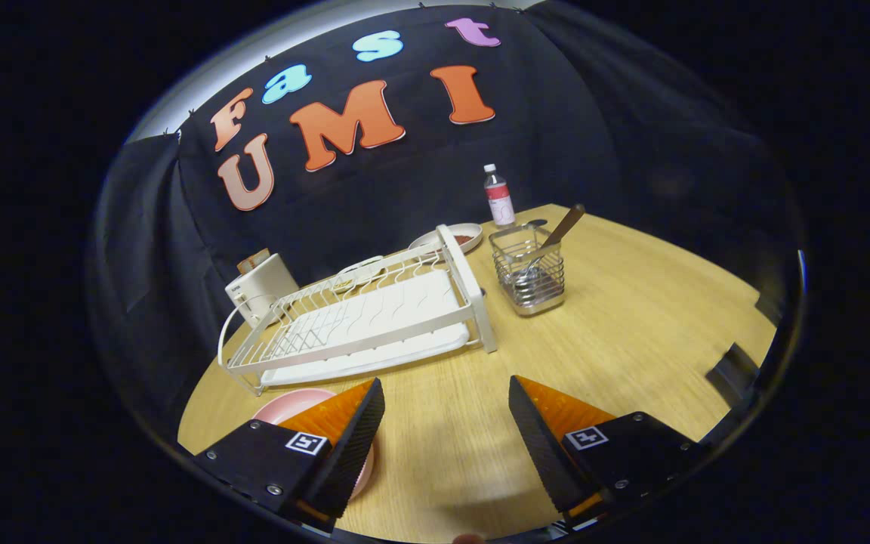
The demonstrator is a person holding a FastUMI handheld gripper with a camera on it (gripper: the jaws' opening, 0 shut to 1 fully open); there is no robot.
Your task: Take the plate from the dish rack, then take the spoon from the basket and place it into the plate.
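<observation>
A pink plate (295,406) lies flat on the wooden table (631,325), in front of the white dish rack (374,317) and partly hidden under my left finger (344,442). The rack holds no dishes. Right of the rack stands a wire basket (529,276) with a spoon (556,234) leaning in it, its brown handle sticking up to the right. My gripper (446,400) hovers above the table, open, with only bare table between its fingers. The basket is well beyond the fingers.
A white toaster (261,291) stands behind the rack's left end. A small bowl with something red (458,238) and a plastic bottle (498,195) sit at the back of the table. Bare wood stretches to the right of the basket.
</observation>
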